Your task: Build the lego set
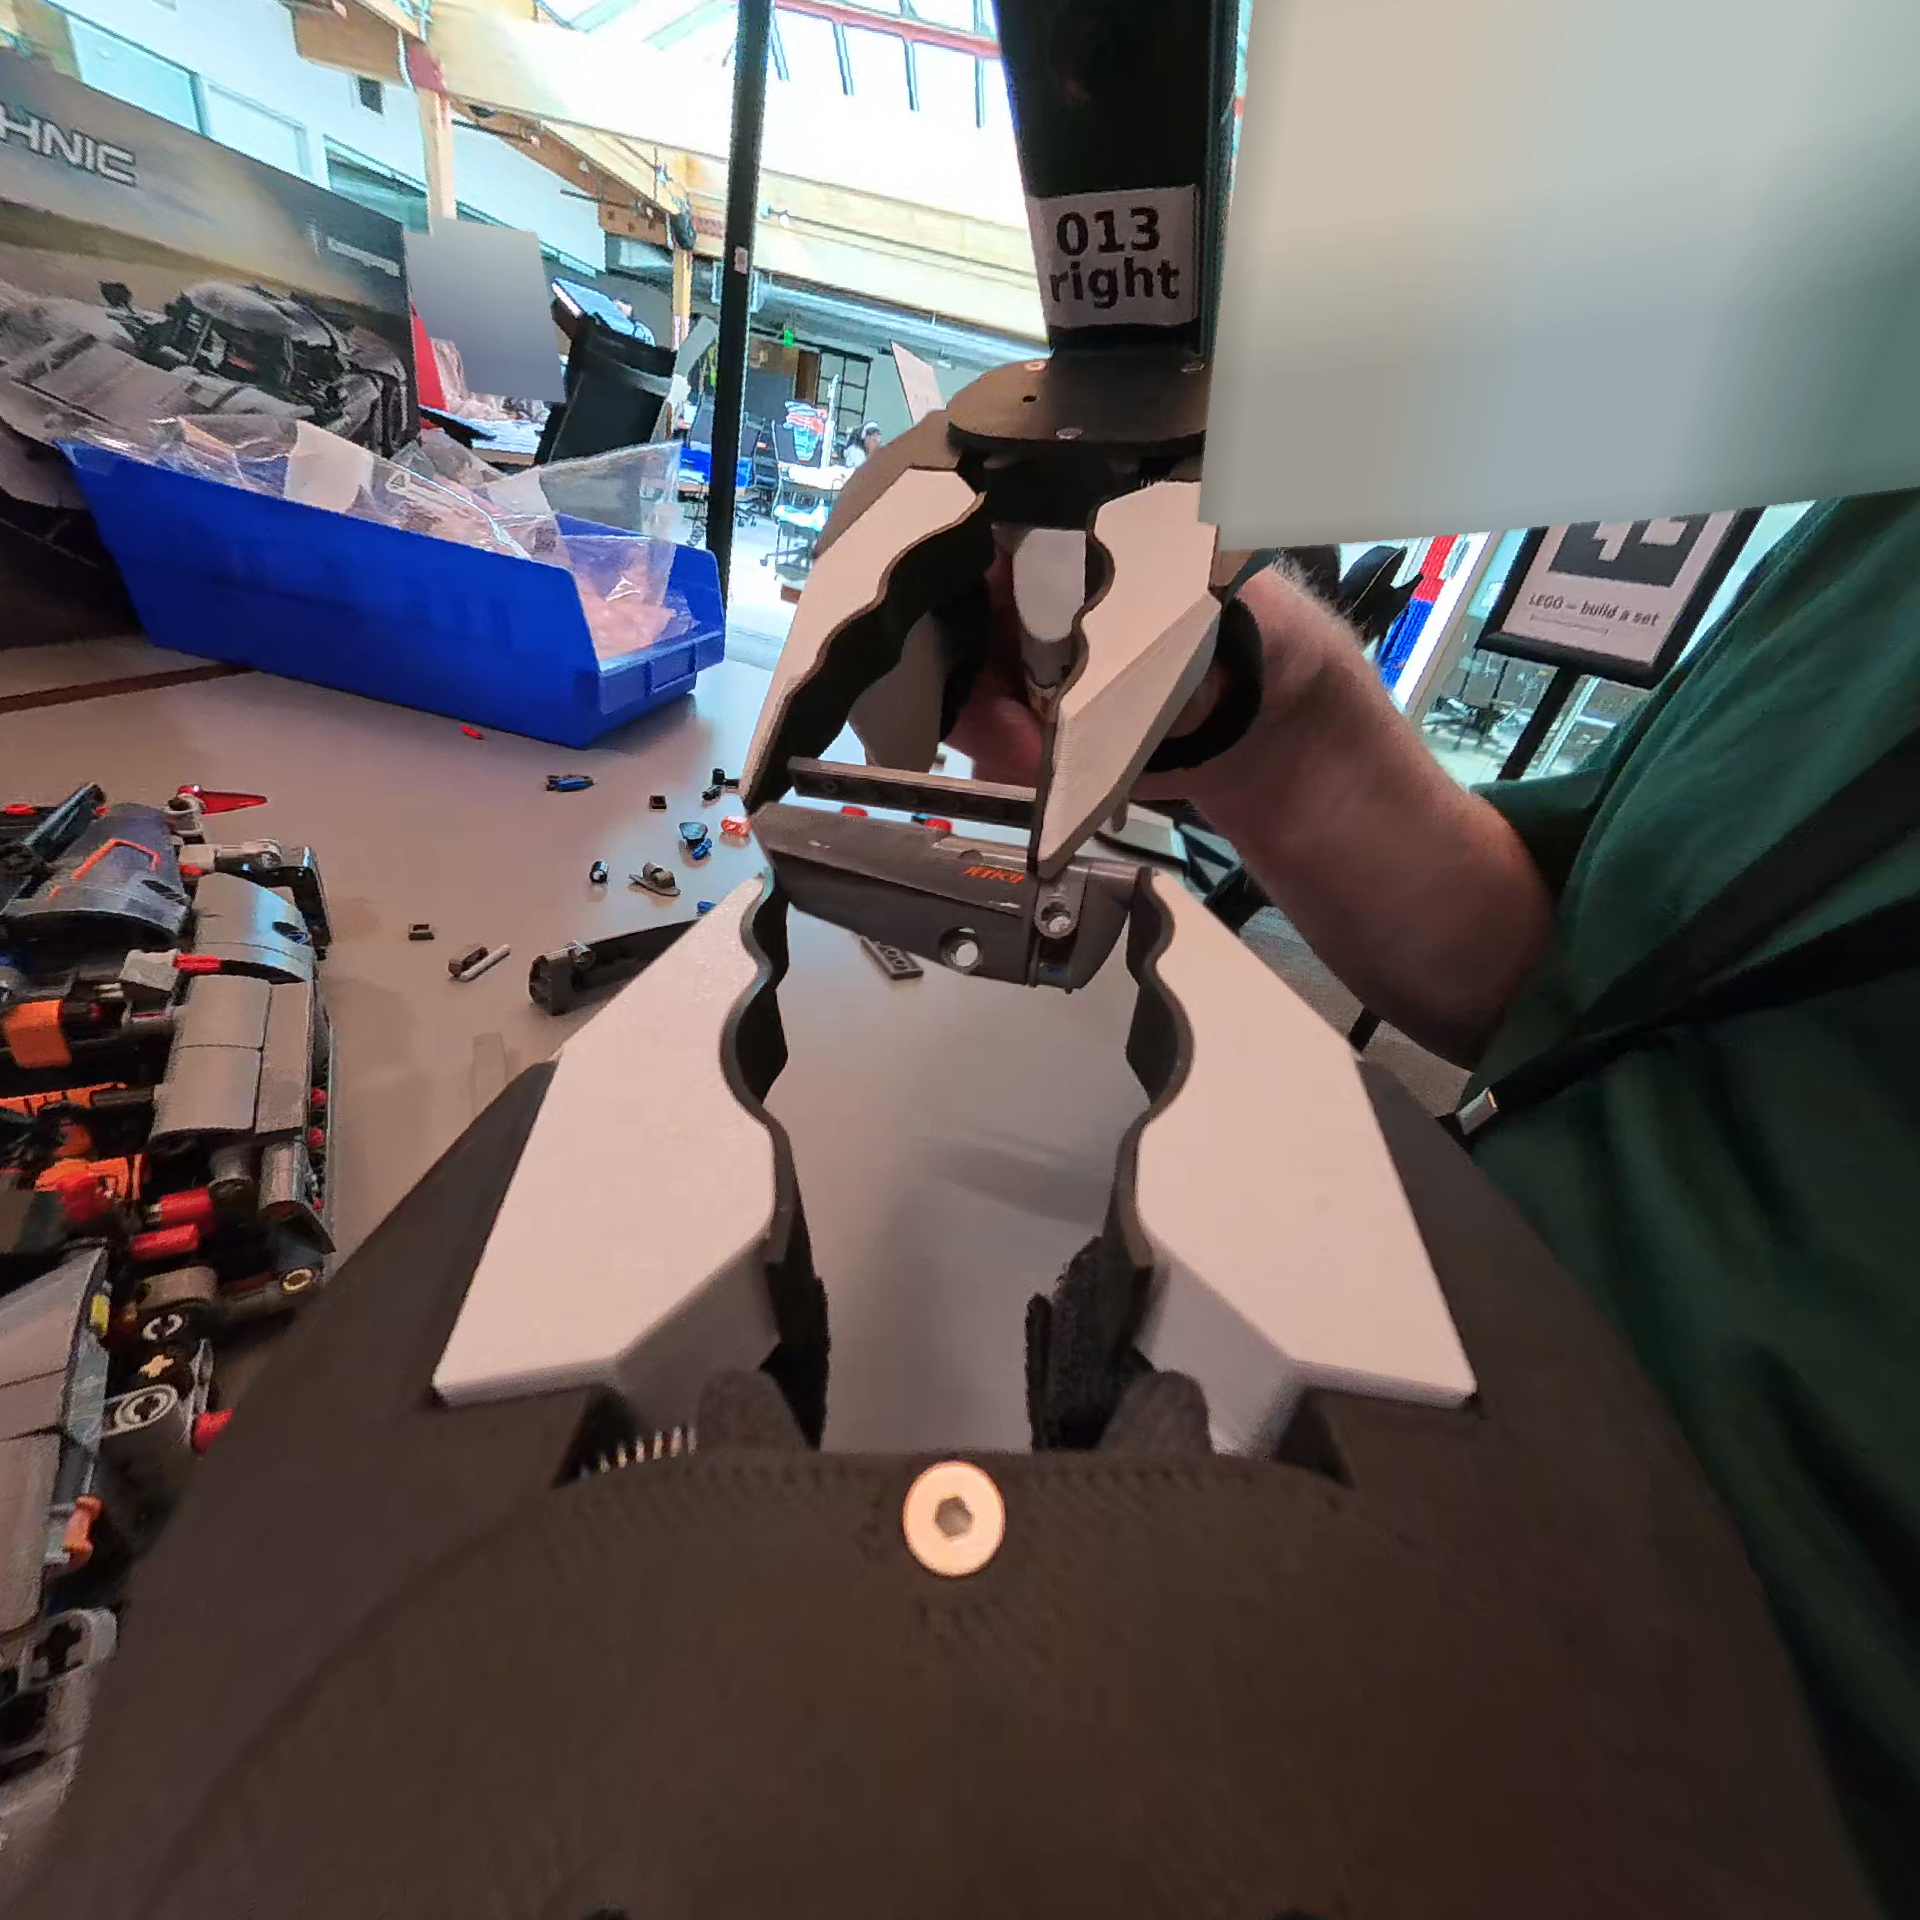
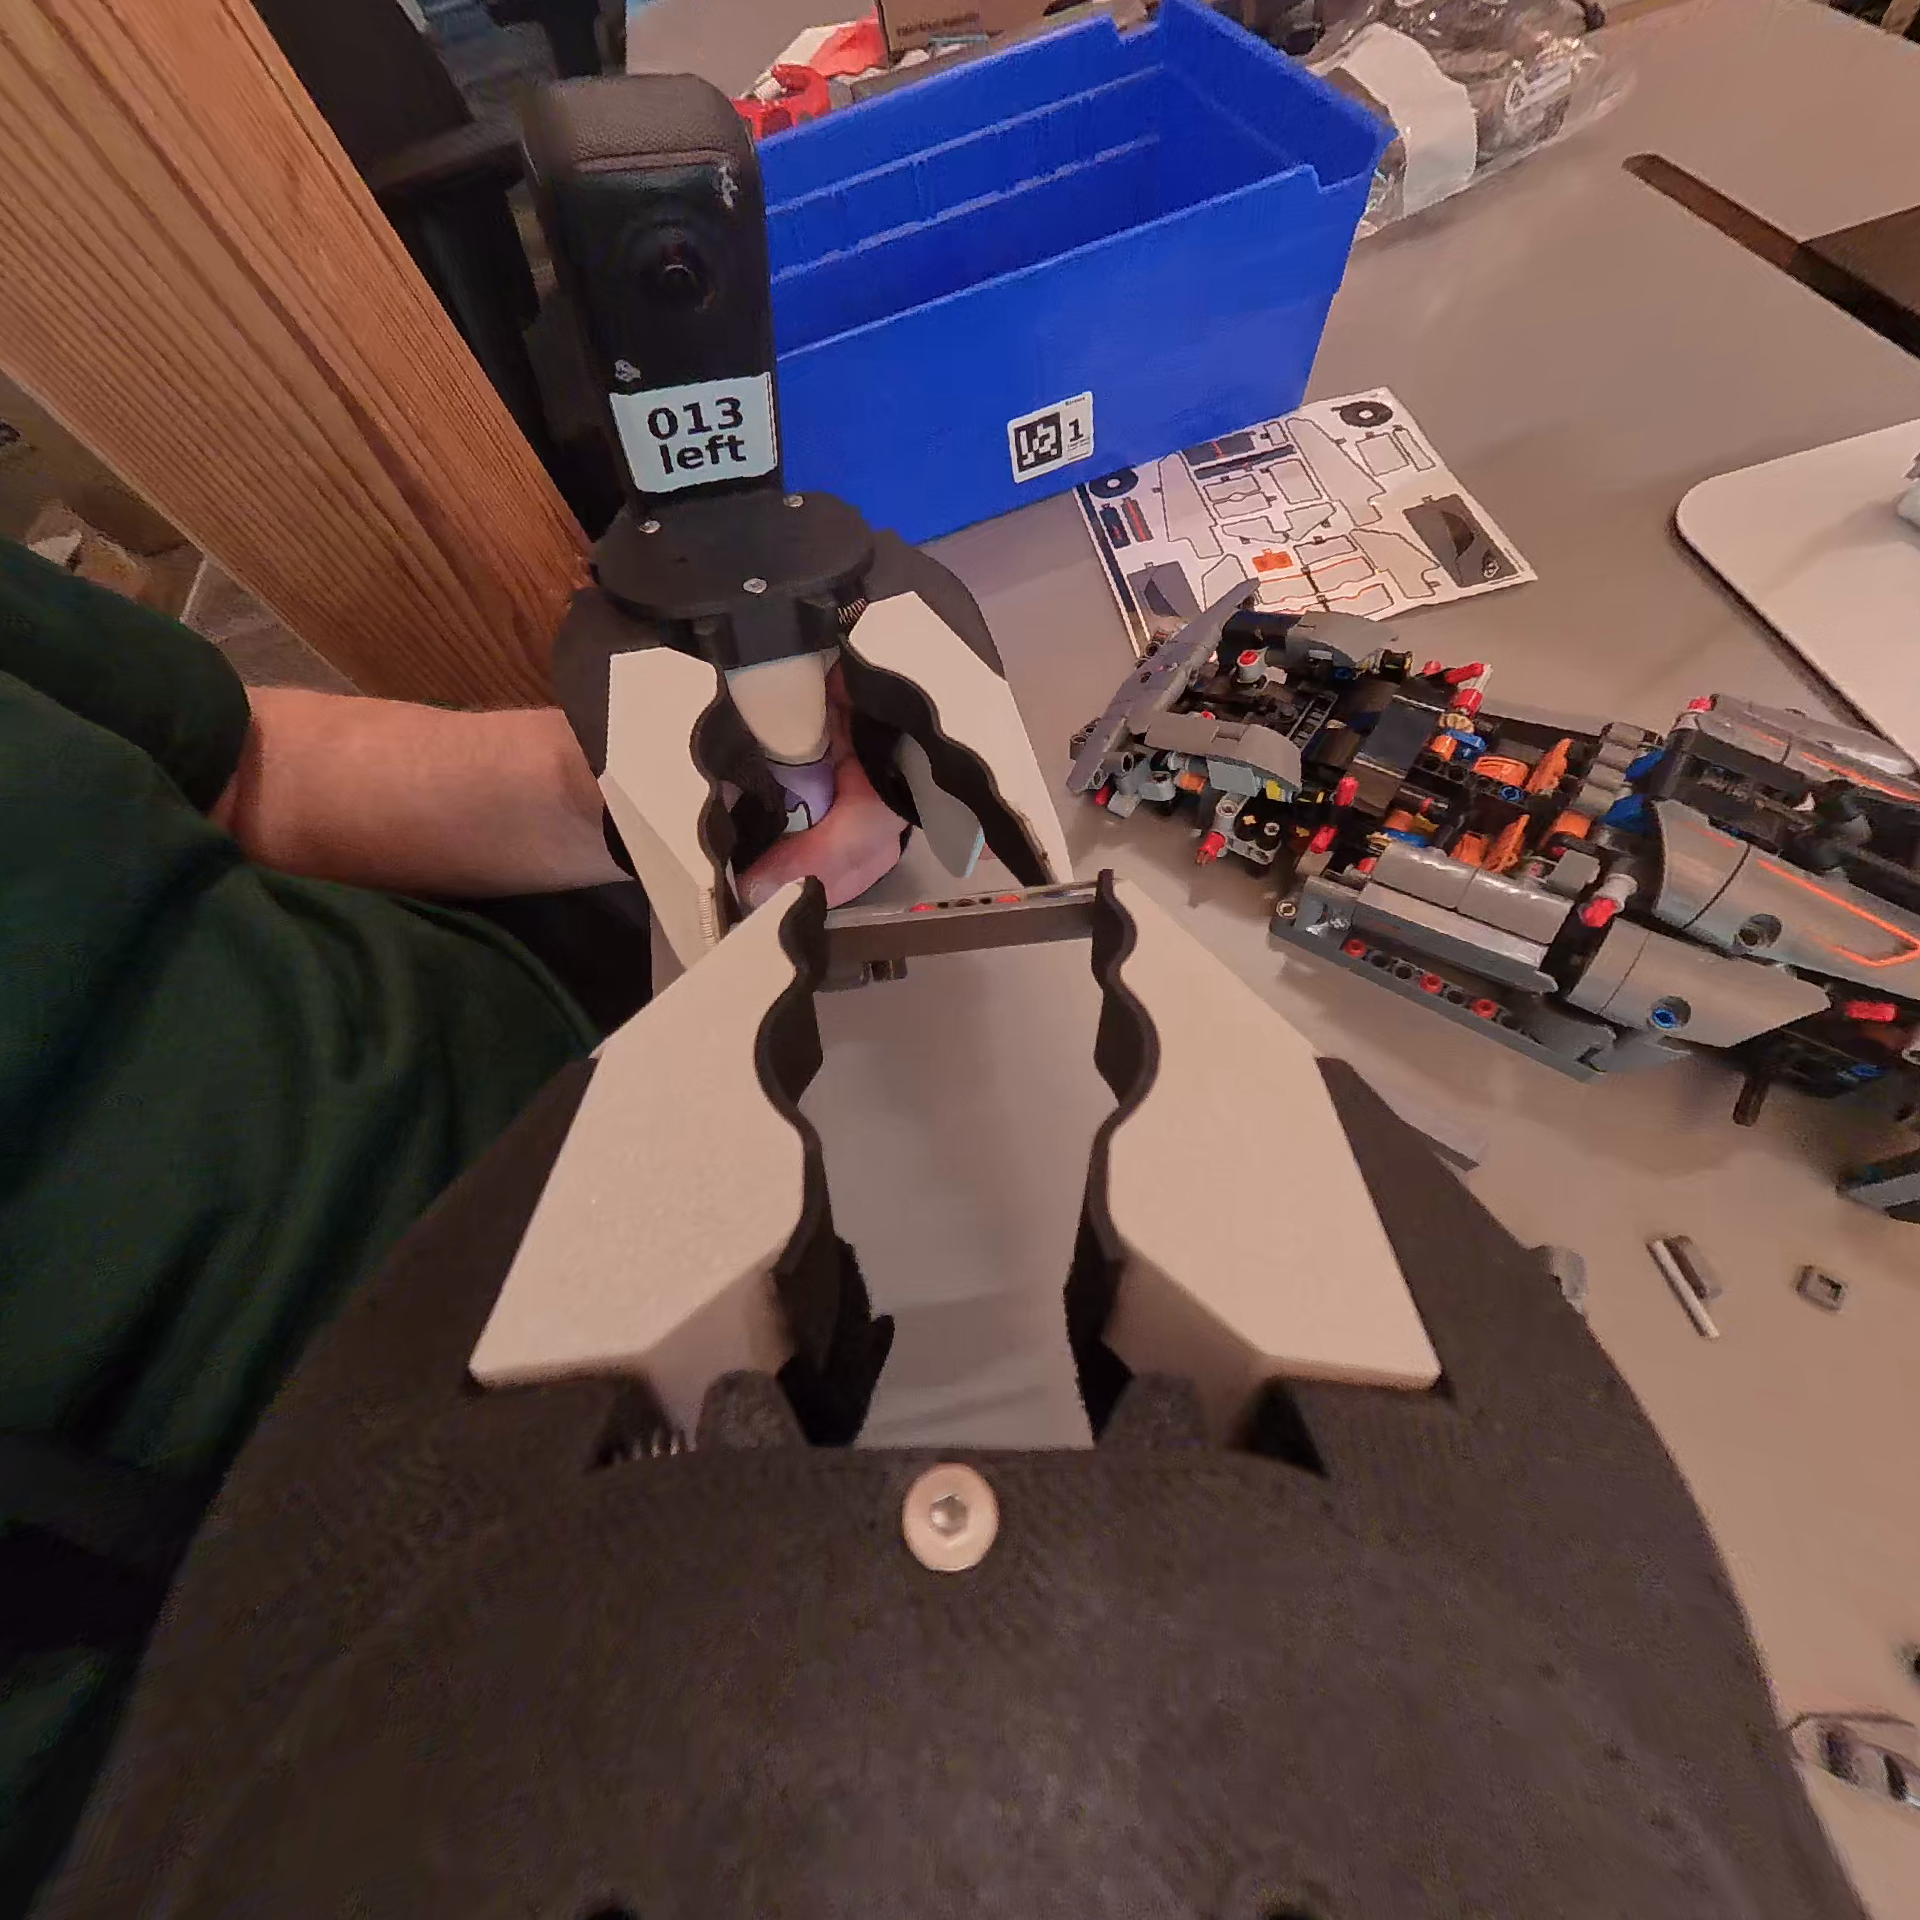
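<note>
Both grippers, left (image 1: 951, 894) and right (image 2: 961, 914), clamp one grey, orange-marked lego panel assembly (image 1: 935, 904) at 12 o'clock, its far end hidden.

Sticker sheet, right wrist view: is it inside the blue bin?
No, the sticker sheet lies flat on the table in front of the blue bin.

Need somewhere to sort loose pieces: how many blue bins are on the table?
1 is sure: each view shows one blue bin at the table's far side, bags spilling from it in the left view. They could be separate bins.
</note>
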Demonstrator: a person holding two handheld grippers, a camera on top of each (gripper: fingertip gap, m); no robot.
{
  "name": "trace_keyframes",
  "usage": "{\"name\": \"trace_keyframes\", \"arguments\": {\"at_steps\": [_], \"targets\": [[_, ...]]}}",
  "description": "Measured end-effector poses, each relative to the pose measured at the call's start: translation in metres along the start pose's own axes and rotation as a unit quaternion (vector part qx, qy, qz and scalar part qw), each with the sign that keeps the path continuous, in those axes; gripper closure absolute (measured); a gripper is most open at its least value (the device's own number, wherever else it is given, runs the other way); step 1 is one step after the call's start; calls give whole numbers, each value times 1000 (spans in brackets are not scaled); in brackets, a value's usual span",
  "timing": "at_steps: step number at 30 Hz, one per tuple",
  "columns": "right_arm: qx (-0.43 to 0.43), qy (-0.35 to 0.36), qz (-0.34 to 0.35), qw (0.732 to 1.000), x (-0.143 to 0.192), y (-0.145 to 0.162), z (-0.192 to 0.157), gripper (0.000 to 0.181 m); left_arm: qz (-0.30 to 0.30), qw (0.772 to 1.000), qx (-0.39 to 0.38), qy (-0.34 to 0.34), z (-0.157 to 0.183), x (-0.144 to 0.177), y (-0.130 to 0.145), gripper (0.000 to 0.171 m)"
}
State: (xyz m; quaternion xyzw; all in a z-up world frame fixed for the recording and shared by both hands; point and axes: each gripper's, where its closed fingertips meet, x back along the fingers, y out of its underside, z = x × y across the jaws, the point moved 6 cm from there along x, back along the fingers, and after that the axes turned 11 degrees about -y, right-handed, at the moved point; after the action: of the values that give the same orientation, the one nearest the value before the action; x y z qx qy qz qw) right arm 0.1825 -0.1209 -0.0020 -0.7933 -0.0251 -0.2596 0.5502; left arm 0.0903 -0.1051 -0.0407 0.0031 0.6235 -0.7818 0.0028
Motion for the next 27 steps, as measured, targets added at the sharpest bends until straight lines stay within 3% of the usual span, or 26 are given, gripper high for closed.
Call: {"name": "trace_keyframes", "arguments": {"at_steps": [16,27], "targets": [[-16,5,4,1000,-13,-2,5,131,1,1000,22,2,-8,6,1,107],[8,51,21,998,-19,-5,1,131,5,1000,25,1,-8,7,0,107]]}}
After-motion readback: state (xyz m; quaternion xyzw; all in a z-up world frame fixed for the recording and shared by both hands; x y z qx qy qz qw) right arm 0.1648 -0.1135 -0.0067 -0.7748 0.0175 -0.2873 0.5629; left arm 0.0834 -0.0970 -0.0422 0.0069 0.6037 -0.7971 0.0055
